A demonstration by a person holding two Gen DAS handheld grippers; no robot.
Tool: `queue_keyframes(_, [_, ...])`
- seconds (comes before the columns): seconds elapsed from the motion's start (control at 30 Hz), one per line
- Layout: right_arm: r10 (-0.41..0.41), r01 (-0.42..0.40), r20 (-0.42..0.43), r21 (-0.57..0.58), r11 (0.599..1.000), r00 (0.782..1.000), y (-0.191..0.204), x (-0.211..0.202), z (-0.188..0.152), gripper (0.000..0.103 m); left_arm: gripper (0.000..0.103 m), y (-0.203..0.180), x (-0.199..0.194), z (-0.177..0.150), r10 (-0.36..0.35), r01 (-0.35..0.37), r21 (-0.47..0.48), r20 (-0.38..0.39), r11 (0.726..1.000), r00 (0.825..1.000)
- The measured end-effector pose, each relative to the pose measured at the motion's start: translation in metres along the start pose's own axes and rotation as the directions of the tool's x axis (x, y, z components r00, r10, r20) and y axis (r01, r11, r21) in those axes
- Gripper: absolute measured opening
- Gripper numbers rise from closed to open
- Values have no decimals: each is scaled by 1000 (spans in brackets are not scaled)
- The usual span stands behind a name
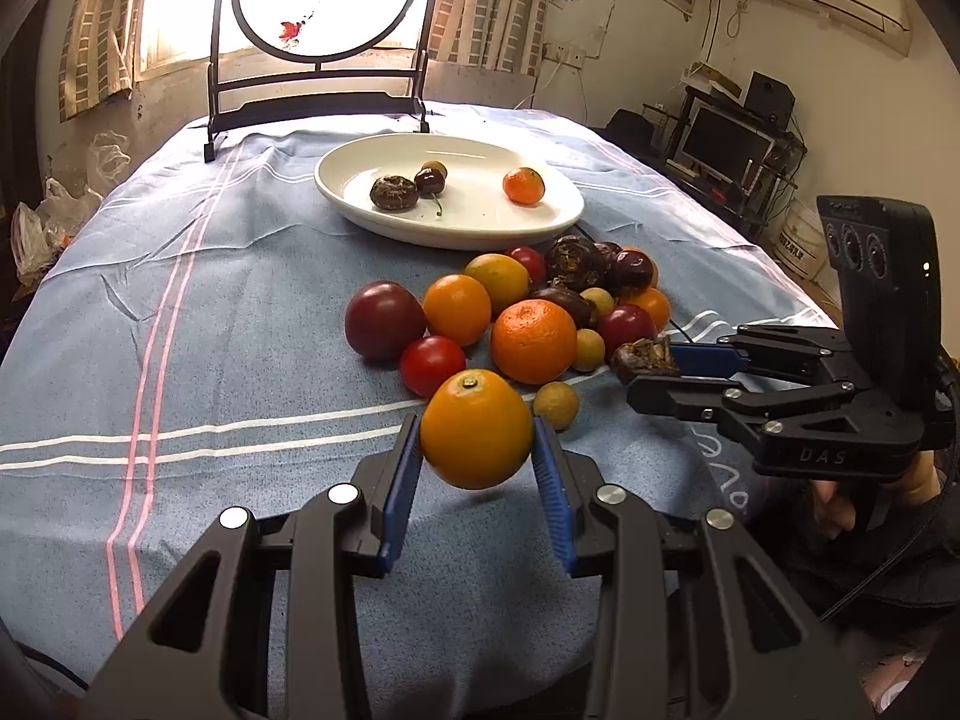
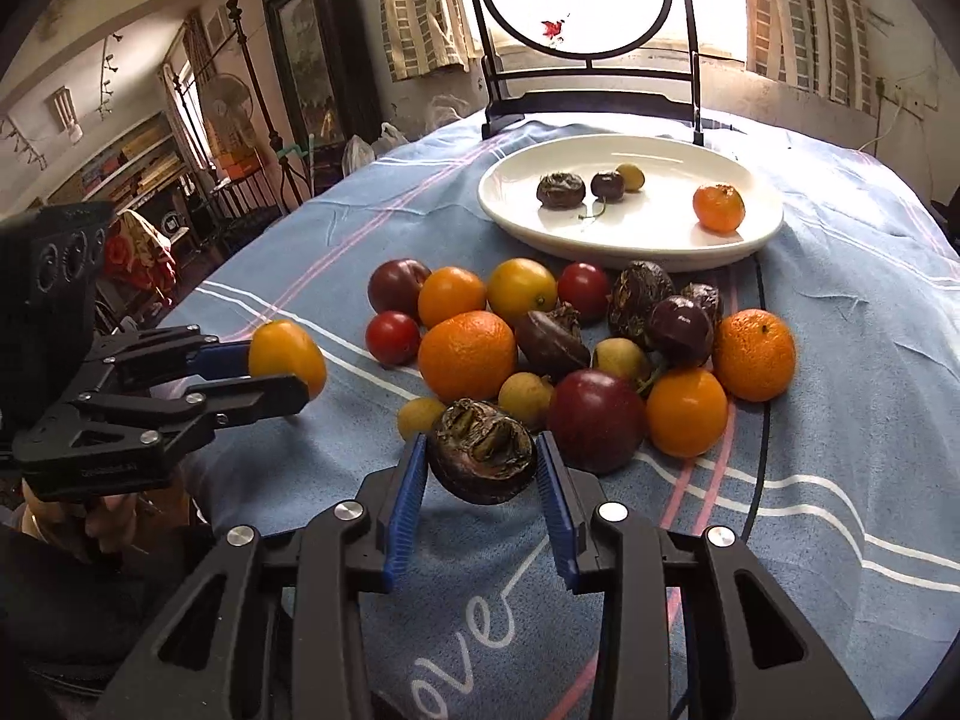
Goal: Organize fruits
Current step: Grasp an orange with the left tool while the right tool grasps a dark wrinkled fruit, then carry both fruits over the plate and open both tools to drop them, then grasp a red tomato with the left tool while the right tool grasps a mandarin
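My left gripper is shut on a smooth yellow-orange citrus fruit, held just above the cloth; the right wrist view shows that gripper and its fruit at the left. My right gripper is shut on a dark brown wrinkled fruit at the near edge of the fruit pile. In the left wrist view it comes in from the right. A white oval plate beyond the pile holds a dark fruit, a cherry, a small pale fruit and a mandarin.
A blue striped tablecloth covers the table. A black-framed round screen stands at the far edge behind the plate. A black cable runs down the cloth right of the pile. A person's hand holds the right gripper's handle.
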State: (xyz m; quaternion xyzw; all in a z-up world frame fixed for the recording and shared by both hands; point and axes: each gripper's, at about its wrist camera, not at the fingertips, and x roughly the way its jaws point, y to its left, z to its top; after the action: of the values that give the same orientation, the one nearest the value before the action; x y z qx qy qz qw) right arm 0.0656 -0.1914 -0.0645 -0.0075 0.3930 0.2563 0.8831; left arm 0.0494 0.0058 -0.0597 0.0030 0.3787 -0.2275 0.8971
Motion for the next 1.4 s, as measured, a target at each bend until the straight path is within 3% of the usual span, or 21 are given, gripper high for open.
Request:
queue_keyframes(0.13, [-17,16,57,15,1000,998,-14,-23,15,37,36,1,2,15,-10,10,0,8,1000,1000])
queue_keyframes(0.3, [-67,61,116,57,997,991,-49,-39,58,37,36,1,21,58,-68,68,-1,12,998,998])
queue_keyframes(0.43, [-87,77,102,101,992,991,-80,-19,95,37,36,10,56,101,-85,85,-11,-10,996,996])
queue_keyframes(0.67, [-132,124,55,136,983,990,-107,39,131,38,37,19,125,154,-35,32,-27,-105,999,994])
queue_keyframes(0.73, [-177,166,66,142,976,982,-108,43,133,54,38,24,131,159,-32,26,-52,-120,998,992])
queue_keyframes(0.8, [-188,173,99,141,975,977,-106,36,129,64,42,26,124,158,-40,34,-56,-98,998,994])
queue_keyframes(0.87, [-186,171,115,127,977,976,-101,26,121,64,49,25,110,152,-14,11,-34,-69,999,998])
queue_keyframes(1.03, [-216,205,122,102,974,969,-88,-2,85,64,50,10,63,113,-13,15,48,-33,999,999])
queue_keyframes(1.23, [-213,198,139,112,974,967,-74,-30,30,64,50,0,36,44,37,-27,139,-74,990,997])
queue_keyframes(1.4, [-197,184,119,114,976,973,-66,-35,6,64,47,4,45,21,46,-32,125,-112,992,993])
